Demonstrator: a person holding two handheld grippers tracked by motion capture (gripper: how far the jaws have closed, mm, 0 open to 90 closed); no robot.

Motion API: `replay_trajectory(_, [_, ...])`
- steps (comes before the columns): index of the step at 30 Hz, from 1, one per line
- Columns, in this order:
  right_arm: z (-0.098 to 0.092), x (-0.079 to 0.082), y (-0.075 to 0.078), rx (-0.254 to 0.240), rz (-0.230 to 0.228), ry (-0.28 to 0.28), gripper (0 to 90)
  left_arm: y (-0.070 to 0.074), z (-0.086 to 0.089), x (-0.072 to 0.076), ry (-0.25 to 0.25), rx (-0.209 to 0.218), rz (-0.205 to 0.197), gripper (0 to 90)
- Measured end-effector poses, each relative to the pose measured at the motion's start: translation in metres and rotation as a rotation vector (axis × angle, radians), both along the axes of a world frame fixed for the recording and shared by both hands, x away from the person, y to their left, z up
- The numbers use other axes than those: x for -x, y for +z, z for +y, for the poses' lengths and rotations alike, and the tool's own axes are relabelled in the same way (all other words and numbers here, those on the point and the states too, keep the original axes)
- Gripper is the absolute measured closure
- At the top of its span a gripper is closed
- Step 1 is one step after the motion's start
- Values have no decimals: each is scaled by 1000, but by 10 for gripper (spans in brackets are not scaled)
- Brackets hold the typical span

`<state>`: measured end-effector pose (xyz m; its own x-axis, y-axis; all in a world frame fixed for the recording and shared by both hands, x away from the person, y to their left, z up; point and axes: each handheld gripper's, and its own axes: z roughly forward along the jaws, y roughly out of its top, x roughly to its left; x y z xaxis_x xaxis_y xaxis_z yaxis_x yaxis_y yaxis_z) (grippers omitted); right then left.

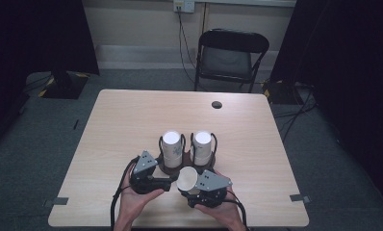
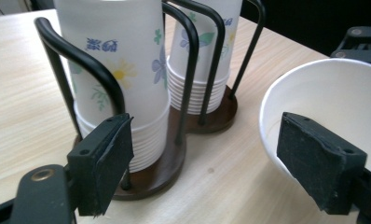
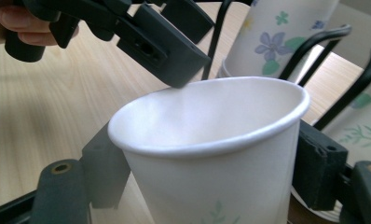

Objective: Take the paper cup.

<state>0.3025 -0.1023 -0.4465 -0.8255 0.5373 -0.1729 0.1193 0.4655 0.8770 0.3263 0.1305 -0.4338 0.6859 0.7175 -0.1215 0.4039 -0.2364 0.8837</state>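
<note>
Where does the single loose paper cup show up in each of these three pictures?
High view: loose cup, low centre, in the right gripper.
Left gripper view: its white rim and inside at the right edge.
Right gripper view: front and centre, between the jaws.
Shared landmark: the black wire cup holder.

Two stacks of cups (image 1: 172, 147) standing side by side in a wire holder (image 1: 166, 168) on the table (image 1: 132, 115). At 6 o'clock from the holder, one loose cup (image 1: 187, 179) (just beside it). Chair (image 1: 230, 55) at 12 o'clock, behind the table.
</note>
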Motion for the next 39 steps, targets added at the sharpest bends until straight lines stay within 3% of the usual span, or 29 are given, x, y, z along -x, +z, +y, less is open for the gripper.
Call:
replay_trajectory(6, [-7, -1, -2, -17, 11, -27, 249, 1, 8, 3, 24, 14, -29, 182])
replay_trajectory(13, [-15, -1, -2, -55, 30, -49, 249, 0, 16, 6, 29, 21, -25, 168])
replay_trajectory(17, [-20, 0, -3, -66, 41, -67, 250, -5, 23, 8, 43, 55, -8, 162])
replay_trajectory(20, [-23, -1, -3, -78, 55, -76, 250, -5, 27, 9, 55, 63, -25, 162])
replay_trajectory(21, [-28, -1, -2, -103, 72, -86, 250, -6, 29, 10, 57, 83, -25, 163])
replay_trajectory(31, [-49, -4, 2, -164, 87, -147, 252, -14, 36, 12, 60, 73, -22, 161])
replay_trajectory(39, [-65, -7, 5, -184, 86, -193, 254, -16, 38, 14, 58, 67, -22, 160])
